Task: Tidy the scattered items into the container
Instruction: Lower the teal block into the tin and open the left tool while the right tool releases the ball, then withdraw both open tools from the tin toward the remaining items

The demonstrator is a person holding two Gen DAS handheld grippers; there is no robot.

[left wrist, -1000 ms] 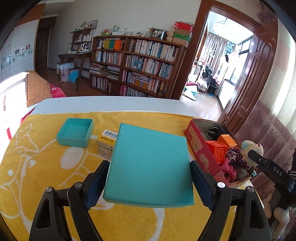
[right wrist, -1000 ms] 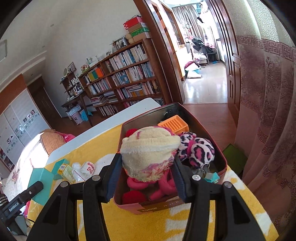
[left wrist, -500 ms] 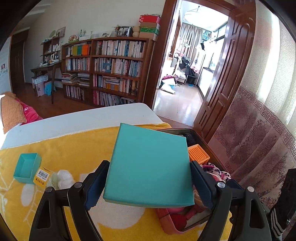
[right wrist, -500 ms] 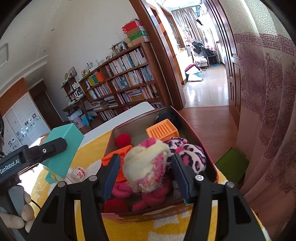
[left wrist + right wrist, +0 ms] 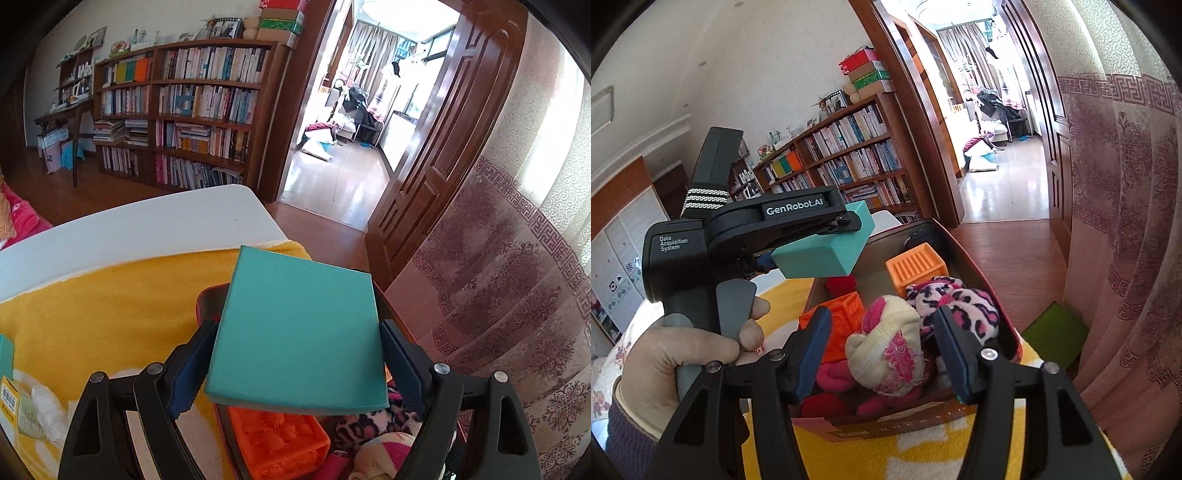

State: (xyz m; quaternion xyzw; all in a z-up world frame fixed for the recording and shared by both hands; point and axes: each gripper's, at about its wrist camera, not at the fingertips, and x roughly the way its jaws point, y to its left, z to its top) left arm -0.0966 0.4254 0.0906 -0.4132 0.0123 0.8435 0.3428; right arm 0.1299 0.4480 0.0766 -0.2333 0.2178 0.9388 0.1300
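Note:
My left gripper (image 5: 295, 360) is shut on a flat teal box (image 5: 301, 332) and holds it above the left part of the red container (image 5: 993, 295); the box also shows in the right wrist view (image 5: 827, 245). The container holds orange blocks (image 5: 916, 264), a leopard-print plush (image 5: 955, 306) and a cream and pink knitted toy (image 5: 886, 347). My right gripper (image 5: 882, 354) is open, its fingers either side of the knitted toy, which lies in the container apart from them.
The container stands on a yellow towel (image 5: 96, 306) near the table's right edge. A small barcode box (image 5: 9, 400) and a crumpled white wrapper (image 5: 46, 406) lie at the far left. A curtain (image 5: 1126, 221) hangs close on the right.
My left gripper carried the teal box to the right, from over the towel to above the container. My right gripper opened and let the knitted toy go into the container.

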